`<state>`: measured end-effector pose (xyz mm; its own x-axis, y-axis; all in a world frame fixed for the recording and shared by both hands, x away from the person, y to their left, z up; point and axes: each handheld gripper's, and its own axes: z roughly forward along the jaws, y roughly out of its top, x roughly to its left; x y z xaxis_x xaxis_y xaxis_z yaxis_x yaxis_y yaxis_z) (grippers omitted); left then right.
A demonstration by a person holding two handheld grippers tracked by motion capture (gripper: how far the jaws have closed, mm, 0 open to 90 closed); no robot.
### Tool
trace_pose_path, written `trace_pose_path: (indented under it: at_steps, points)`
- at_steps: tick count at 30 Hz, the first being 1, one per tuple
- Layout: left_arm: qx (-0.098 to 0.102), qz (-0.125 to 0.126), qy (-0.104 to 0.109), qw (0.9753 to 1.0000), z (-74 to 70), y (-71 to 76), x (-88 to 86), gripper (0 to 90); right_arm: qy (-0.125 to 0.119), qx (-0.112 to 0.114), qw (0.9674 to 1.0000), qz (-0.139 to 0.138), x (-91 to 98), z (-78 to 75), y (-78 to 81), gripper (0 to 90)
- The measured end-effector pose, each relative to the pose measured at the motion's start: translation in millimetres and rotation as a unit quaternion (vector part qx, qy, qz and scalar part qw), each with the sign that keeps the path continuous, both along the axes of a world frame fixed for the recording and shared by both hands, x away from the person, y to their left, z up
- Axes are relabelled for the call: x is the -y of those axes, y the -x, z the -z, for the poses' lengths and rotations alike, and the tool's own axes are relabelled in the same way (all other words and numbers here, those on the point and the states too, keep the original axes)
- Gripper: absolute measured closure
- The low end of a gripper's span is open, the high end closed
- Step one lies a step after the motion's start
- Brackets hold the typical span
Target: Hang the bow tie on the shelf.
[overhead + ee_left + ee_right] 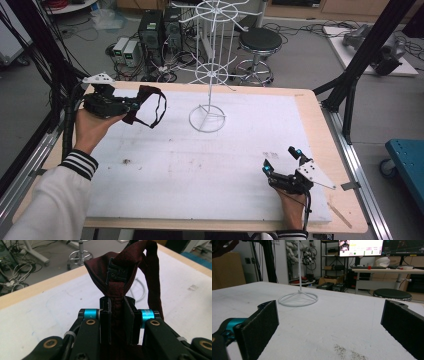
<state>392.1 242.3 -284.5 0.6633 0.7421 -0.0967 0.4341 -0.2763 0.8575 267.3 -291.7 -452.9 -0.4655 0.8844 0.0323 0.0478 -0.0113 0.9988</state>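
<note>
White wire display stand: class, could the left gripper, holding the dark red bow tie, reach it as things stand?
Probably yes: the left gripper with the dark red bow tie sits left of the white wire display stand, with only bare table between.

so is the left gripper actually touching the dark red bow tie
Touching: in the left gripper view the left gripper has its jaws clamped on the bow tie.

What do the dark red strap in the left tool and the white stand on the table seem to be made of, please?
Strap: apparently woven fabric, matte maroon; it folds softly and hangs in a limp loop.
Stand: probably thin metal wire coated matte white; it has slim rigid rods and hoops, though plastic cannot be excluded.
</note>
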Motion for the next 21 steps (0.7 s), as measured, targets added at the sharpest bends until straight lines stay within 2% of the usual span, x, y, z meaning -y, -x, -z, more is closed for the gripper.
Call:
trace_pose_path:
  at_steps: [15, 21]
  points:
    - [0.013, 0.025, 0.039, 0.9989, -19.5, -18.1, 20.8, 77.0, 0.002, 0.004, 1.0000, 0.002, 0.8, 0.1, -0.6, 0.7]
    - [0.020, 0.034, 0.039, 0.9985, -24.6, -23.7, 31.4, 77.1, 0.001, 0.003, 1.0000, 0.002, 0.8, 0.1, -0.6, 0.7]
